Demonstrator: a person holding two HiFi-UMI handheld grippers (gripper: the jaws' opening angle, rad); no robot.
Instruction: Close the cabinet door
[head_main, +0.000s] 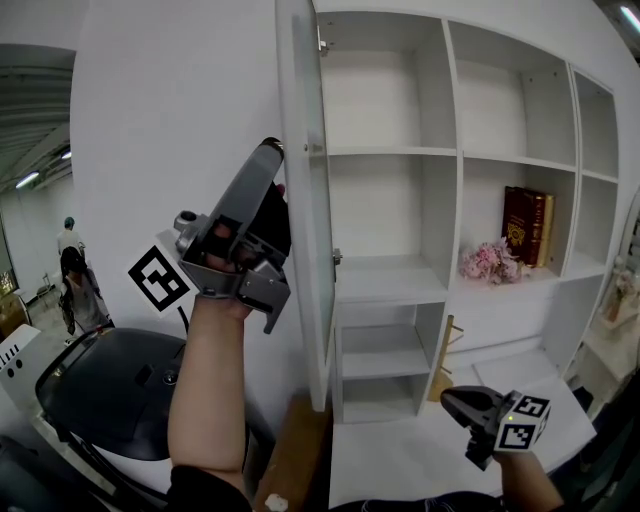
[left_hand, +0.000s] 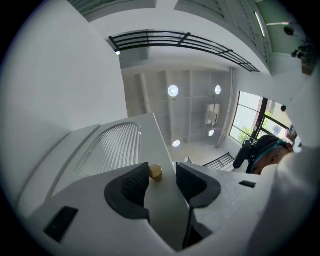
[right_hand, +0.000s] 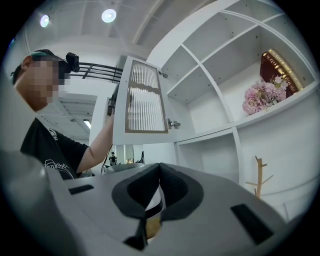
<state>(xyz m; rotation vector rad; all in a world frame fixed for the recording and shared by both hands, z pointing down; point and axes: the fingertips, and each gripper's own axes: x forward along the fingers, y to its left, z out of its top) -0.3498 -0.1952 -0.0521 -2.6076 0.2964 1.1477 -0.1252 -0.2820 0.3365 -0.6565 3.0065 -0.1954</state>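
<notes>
door: cabinet door (head_main: 305, 200) hangs wide open, edge-on at upper centre | left tongs (left_hand: 162, 184): clamped on its edge beside gold knob (left_hand: 155, 172), seemingly to swing it shut | right tongs (right_hand: 159, 170): pinched together, empty, idle lower right

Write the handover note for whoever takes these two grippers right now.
Left gripper: jaws closed across the free edge of the white-framed ribbed-glass cabinet door, beside its small brass knob.
Right gripper: shut, empty, low and away from the door.
Door: stands wide open from the white shelf cabinet.
Done: door gripped.
To do: swing it shut, release.
</notes>
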